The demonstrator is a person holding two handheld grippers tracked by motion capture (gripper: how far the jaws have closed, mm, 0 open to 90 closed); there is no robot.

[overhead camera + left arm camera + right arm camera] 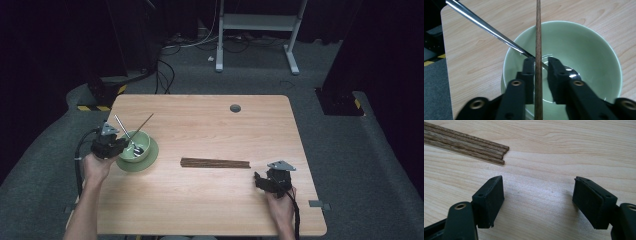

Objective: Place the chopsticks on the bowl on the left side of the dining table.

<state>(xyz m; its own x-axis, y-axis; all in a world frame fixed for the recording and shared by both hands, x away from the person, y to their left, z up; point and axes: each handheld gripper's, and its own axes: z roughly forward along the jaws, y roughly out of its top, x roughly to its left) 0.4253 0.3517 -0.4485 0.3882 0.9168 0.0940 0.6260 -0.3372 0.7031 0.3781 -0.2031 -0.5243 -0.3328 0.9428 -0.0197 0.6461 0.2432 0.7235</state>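
A pale green bowl [136,143] [586,50] stands on a matching saucer [150,159] at the table's left. A metal spoon [121,126] [486,26] lies in it, handle leaning out over the far-left rim. My left gripper [119,145] [541,61] hovers at the bowl's near-left rim, jaws closed in on one brown wooden chopstick [145,120] [538,30] that runs along them and out over the bowl; a thin gap shows on one side. Several more chopsticks [215,163] [466,145] lie bundled at mid-table. My right gripper [260,180] [539,192] rests open near their right end.
A round cable hole [235,108] sits near the table's far edge. A white metal stand [255,30] and loose cables [165,70] are on the floor beyond. Bare wood [200,200] spreads between the bundle and the front edge.
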